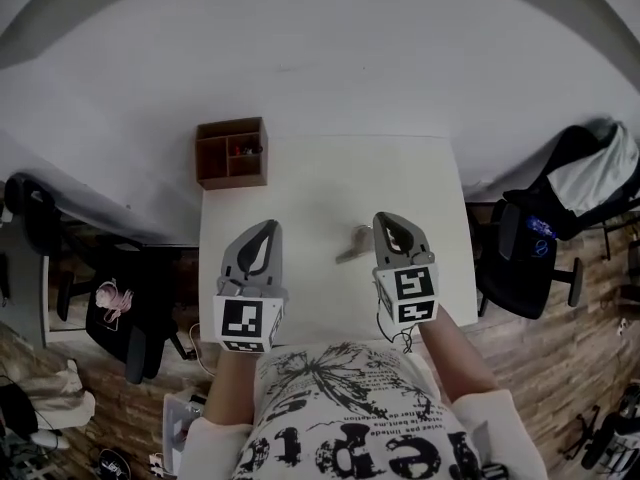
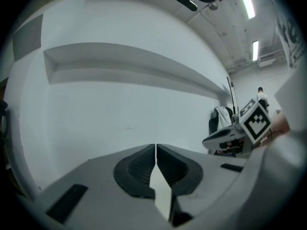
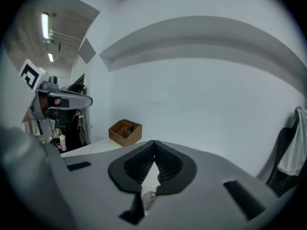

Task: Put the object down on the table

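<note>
A small grey elongated object [image 1: 352, 245] lies on the white table [image 1: 320, 183], just left of my right gripper [image 1: 386, 219] and apart from it. That gripper's jaws meet at the tips with nothing between them [image 3: 155, 143]; a pale scrap of the object [image 3: 148, 199] shows through the gap below them. My left gripper [image 1: 268, 227] hovers over the table's left half. Its jaws are closed tip to tip and empty [image 2: 156, 147]. Each gripper also appears in the other's view: the right gripper [image 2: 230, 135] and the left gripper [image 3: 62, 99].
A brown wooden organiser box [image 1: 231, 152] [image 3: 125, 132] with small items stands at the table's back left corner. A black chair [image 1: 130, 308] is left of the table, and a chair draped with a jacket [image 1: 545, 238] is right of it. A white wall rises behind.
</note>
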Demonstrator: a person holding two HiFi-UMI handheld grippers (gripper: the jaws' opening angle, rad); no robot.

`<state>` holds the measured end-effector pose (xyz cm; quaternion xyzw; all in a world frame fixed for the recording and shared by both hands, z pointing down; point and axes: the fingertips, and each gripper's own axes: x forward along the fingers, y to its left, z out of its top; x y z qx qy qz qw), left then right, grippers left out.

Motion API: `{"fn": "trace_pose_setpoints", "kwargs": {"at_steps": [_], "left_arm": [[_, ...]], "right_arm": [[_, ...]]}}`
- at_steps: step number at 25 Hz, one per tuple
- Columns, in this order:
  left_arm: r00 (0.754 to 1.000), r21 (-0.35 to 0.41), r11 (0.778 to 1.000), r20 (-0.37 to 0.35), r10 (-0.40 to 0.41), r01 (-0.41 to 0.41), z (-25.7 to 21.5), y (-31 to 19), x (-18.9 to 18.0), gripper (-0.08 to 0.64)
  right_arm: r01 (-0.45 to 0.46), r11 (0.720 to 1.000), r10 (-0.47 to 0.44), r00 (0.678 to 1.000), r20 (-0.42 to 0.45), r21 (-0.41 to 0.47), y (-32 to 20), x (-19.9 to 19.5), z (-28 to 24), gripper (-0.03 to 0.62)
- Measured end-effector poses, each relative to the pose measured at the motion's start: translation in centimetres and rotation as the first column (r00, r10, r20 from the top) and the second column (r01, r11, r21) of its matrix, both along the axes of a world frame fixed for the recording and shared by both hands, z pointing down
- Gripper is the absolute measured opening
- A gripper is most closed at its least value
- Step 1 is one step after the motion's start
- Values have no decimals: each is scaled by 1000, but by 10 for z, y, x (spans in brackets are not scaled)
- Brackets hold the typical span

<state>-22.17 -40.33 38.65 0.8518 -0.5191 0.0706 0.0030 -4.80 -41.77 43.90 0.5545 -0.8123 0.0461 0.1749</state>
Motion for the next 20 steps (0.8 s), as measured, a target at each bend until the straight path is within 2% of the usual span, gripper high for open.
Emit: {"fn": "trace_pose_setpoints", "kwargs": {"at_steps": [3,10,13,20], "left_arm": [[1000,18,1000,5,-9,9,-11,3,0,12],[1000,68,998,-16,-11,12,-35,14,1,12],[1000,80,997,-18,-5,7,-38,17,5,12],[1000,89,996,-17,13,-11,-43,22,16,12]], "right_arm": [[7,995,-7,1000,7,100,7,3,-31,-5],[-12,971,-11,996,93,240,30,14,-77,-6],[-8,965,-19,995,103,261,34,16,-83,-8],[-8,969,-23,992,125,245,31,22,-77,-9]]}}
